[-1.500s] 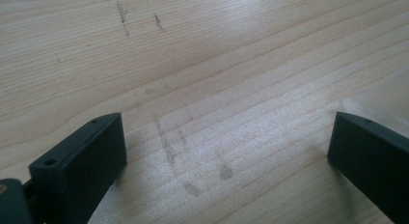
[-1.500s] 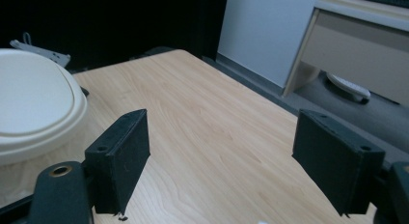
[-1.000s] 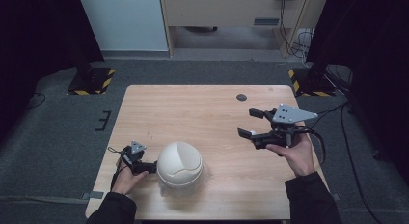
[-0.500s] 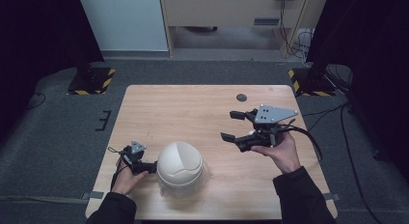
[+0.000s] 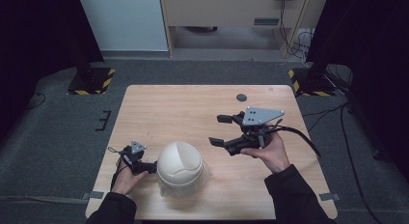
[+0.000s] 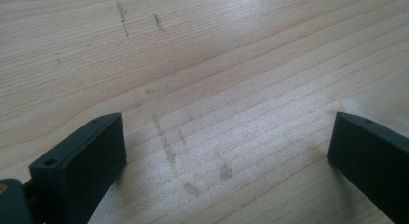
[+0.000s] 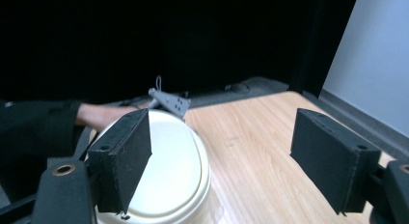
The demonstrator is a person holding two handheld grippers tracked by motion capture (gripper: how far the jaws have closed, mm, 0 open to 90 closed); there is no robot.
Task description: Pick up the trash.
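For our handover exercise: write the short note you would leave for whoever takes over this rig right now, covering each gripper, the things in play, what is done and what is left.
Left gripper: open, low on the table, at the left side of the white dome-shaped container; nothing between its jaws.
Right gripper: open, empty, held above the table to the right of the container, jaws pointing toward it.
Container: near the front edge, on what looks like clear plastic film.
Done: nothing gripped yet.
Left: probably bring the right gripper onto the container and grasp it.

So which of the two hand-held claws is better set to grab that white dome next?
Probably the right gripper: its jaws are wide open, raised and aimed at the white dome. The left gripper sits low beside it, facing bare table.
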